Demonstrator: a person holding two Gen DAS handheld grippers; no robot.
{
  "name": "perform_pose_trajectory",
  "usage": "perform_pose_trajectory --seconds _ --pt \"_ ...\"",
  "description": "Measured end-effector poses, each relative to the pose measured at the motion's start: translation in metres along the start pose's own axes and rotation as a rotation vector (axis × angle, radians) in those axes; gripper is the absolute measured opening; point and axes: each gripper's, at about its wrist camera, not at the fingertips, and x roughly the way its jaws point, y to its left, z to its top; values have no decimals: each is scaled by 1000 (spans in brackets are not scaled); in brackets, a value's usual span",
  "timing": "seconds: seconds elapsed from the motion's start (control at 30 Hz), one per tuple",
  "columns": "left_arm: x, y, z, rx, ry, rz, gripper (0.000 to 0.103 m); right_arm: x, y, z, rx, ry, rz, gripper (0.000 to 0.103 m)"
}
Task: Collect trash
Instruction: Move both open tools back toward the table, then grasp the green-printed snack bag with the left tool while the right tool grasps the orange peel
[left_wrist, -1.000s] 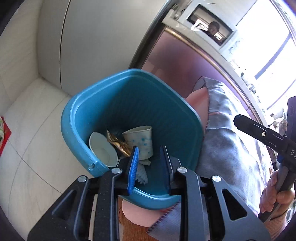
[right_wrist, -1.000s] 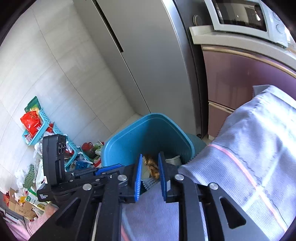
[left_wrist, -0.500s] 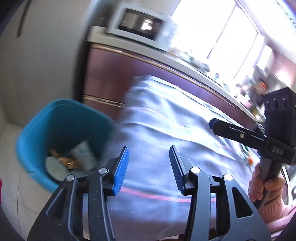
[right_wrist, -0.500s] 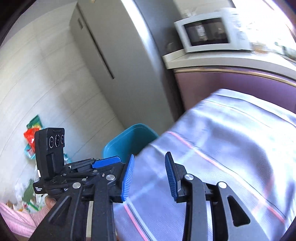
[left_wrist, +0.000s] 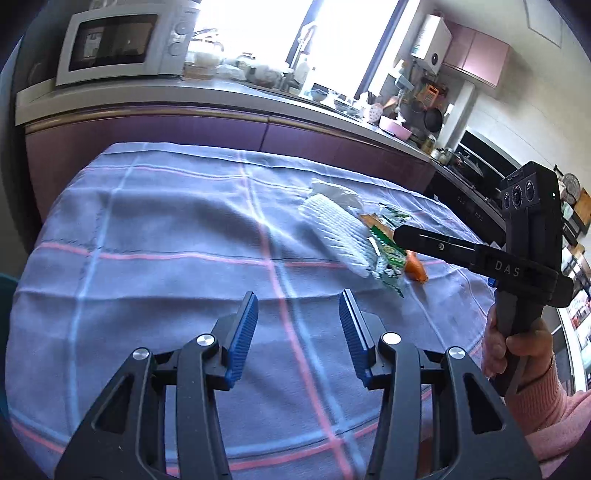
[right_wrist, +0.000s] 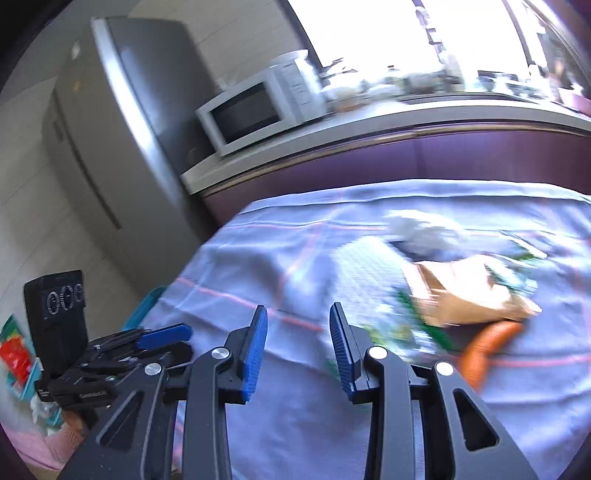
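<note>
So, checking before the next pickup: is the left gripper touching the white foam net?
Apart: the left wrist view shows bare tablecloth between the left gripper and foam net.

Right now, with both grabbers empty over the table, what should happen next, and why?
Probably ease the right hand-held gripper toward the white foam net sleeve. Both hand-held grippers are open and empty, and trash still lies on the checked tablecloth.

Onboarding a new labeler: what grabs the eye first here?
A heap of trash on the checked tablecloth: a white foam net, a green wrapper, a brown paper bag and an orange sausage. Both grippers, left gripper and right gripper, are empty, fingers apart.
</note>
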Motion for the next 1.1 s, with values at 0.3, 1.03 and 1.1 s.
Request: perform_pose_trajectory --seconds 0.3,1.03,1.1 --pt "54 -65 25 115 47 -71 45 -12 -72 -21 126 3 -190 39" --pt "121 -82 35 95 201 -107 15 -8 -90 -34 155 47 -189 18" --pt "119 -83 35 95 198 -107 9 -12 -90 -36 159 41 -185 17"
